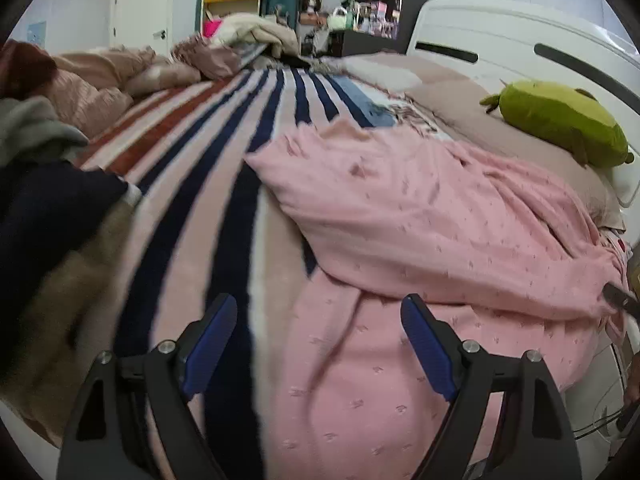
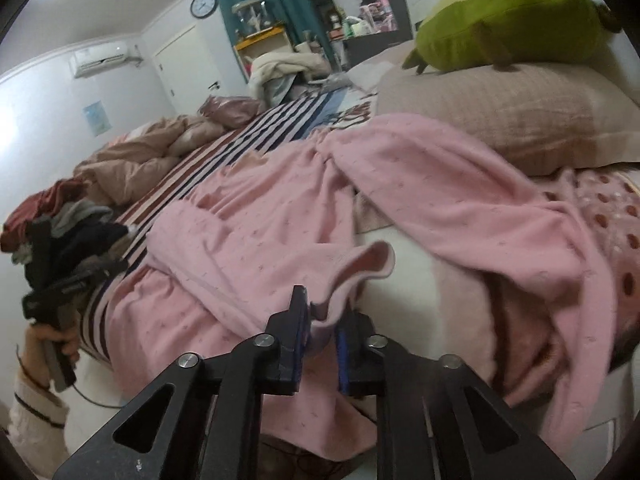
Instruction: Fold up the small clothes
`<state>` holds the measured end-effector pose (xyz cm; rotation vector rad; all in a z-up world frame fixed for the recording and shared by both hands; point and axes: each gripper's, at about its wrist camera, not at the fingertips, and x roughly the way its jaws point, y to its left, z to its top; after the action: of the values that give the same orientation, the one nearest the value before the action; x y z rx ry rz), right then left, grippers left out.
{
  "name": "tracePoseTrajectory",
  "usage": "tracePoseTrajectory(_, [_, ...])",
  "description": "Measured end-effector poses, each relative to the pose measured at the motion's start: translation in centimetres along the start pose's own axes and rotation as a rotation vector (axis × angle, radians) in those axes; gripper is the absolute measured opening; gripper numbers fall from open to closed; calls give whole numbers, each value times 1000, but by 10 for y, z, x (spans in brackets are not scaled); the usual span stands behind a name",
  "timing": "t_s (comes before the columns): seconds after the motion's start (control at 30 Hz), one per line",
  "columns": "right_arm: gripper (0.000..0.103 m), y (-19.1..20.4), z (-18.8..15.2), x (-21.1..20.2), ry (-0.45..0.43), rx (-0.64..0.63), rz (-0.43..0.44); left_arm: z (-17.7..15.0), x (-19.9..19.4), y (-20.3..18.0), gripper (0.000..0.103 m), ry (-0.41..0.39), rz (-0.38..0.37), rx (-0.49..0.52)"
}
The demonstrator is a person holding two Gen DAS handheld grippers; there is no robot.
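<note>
Right gripper (image 2: 322, 322) is clamped on a near edge of the pink garment (image 2: 280, 216), which sprawls rumpled across the striped bed (image 1: 224, 128), running away from that gripper toward the pillow (image 2: 516, 120) and green plush toy (image 2: 508, 16). Left gripper (image 1: 316, 336) hovers with its fingers apart over the garment's opposite near side, holding nothing. Judging by this, the free edge under the left one is the grab that matters next.
</note>
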<state>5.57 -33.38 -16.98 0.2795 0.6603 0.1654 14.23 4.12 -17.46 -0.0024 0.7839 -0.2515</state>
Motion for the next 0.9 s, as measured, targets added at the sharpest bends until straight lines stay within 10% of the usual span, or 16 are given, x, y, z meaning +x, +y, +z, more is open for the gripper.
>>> tracePoseTrajectory(0.23, [58,8,31,6,13,-58,-31,2,20,-16,77,34,13,61])
tracePoseTrajectory(0.5, [63,12,18,69,192,-127,-157,15,50,-4,56,47,85,11])
tracePoseTrajectory(0.57, [55,13,16,65,197,-124,-140,17,54,-5,48,50,100,22])
tracePoseTrajectory(0.67, [11,20,11,59,250,-177,-78,18,54,-9,37,40,124,35])
tracePoseTrajectory(0.9, [2,24,14,17,142,-152,-57,17,47,-4,26,11,165,18])
